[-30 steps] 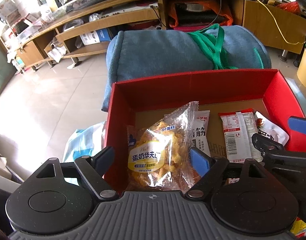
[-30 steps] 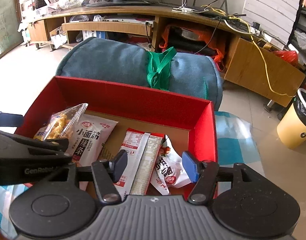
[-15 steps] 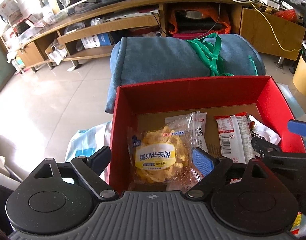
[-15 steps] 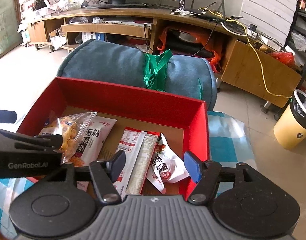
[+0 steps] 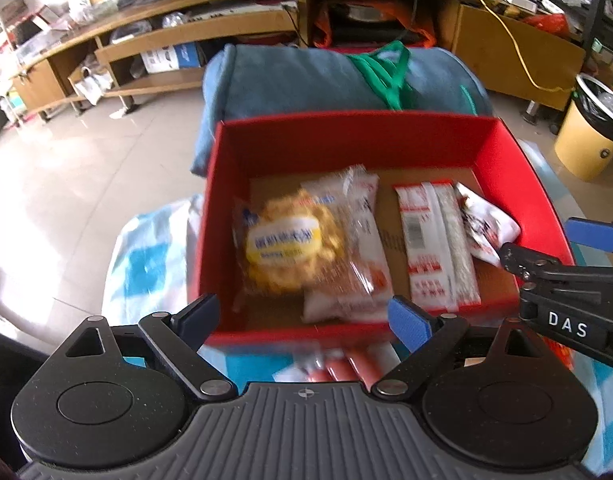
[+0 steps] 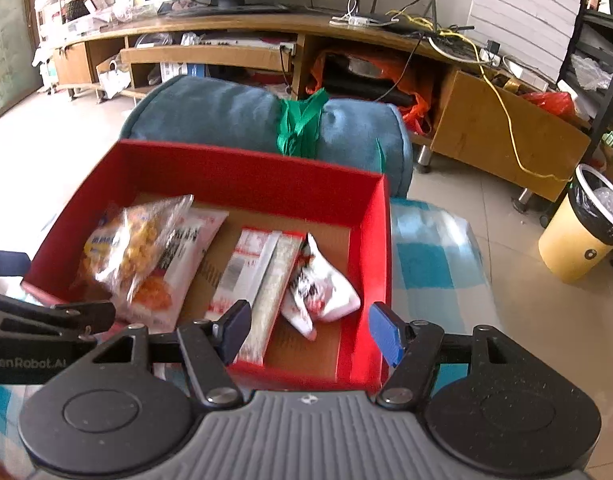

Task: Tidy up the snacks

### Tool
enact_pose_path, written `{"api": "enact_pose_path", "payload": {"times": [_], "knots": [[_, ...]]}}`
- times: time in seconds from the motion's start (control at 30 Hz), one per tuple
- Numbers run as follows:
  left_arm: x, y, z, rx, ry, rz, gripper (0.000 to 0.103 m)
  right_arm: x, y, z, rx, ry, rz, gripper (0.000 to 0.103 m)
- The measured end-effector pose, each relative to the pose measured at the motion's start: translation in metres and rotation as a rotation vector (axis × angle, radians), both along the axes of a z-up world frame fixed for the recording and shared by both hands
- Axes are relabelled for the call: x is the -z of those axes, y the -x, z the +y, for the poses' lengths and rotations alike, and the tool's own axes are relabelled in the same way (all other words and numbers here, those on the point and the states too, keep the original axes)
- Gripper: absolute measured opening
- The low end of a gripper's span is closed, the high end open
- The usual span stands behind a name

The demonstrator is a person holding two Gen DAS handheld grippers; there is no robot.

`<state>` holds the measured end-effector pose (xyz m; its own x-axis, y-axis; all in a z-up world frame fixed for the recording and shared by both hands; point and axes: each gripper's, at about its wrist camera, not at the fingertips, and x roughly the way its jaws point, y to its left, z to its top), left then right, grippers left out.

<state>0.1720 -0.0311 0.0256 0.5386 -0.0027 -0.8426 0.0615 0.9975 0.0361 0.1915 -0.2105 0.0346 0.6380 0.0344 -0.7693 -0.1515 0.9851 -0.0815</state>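
Red cardboard box (image 5: 346, 148), matte walls, brown floor, on blue-white checked cloth (image 6: 430, 256). Inside: crinkly clear bag of yellow biscuits (image 5: 286, 240) at left, overlapping white glossy packet (image 5: 362, 216); flat red-white sachets (image 5: 434, 240) mid; crumpled white packet (image 6: 322, 284) right.
Left gripper (image 5: 306, 320) wide, jaws opening, nothing between pads (biscuit bag earlier stood upright between them, now lies flat in box).
Right gripper (image 6: 306, 328) half-open, empty, drawn back towards near wall
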Motion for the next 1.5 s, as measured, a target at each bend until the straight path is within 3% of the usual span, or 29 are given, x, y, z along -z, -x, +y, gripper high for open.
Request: {"api": "enact_pose_path", "payload": {"times": [0.3,0.47,1.07,1.27,1.33,1.5], "knots": [[0.010,0.025,-0.012,0.056,0.077,0.065,0.094,0.002,0.033,-0.023,0.046,-0.012,0.047,0.060],[0.015,0.032,-0.029,0.095,0.083,0.088,0.094,-0.002,0.051,-0.038,0.078,-0.021,0.052,0.060],[0.059,0.012,-0.084,0.107,0.155,0.223,0.095,0.012,0.058,-0.079,0.156,-0.020,0.129,0.060],[0.056,0.028,-0.085,0.149,0.064,0.172,0.079,0.019,0.050,-0.078,0.157,-0.007,0.152,0.060],[0.052,0.034,-0.078,0.154,0.074,0.176,0.070,0.022,0.048,-0.077,0.153,-0.003,0.166,0.060],[0.045,0.043,-0.064,0.154,0.084,0.186,0.067,0.034,0.044,-0.066,0.122,-0.002,0.205,0.060]]}}
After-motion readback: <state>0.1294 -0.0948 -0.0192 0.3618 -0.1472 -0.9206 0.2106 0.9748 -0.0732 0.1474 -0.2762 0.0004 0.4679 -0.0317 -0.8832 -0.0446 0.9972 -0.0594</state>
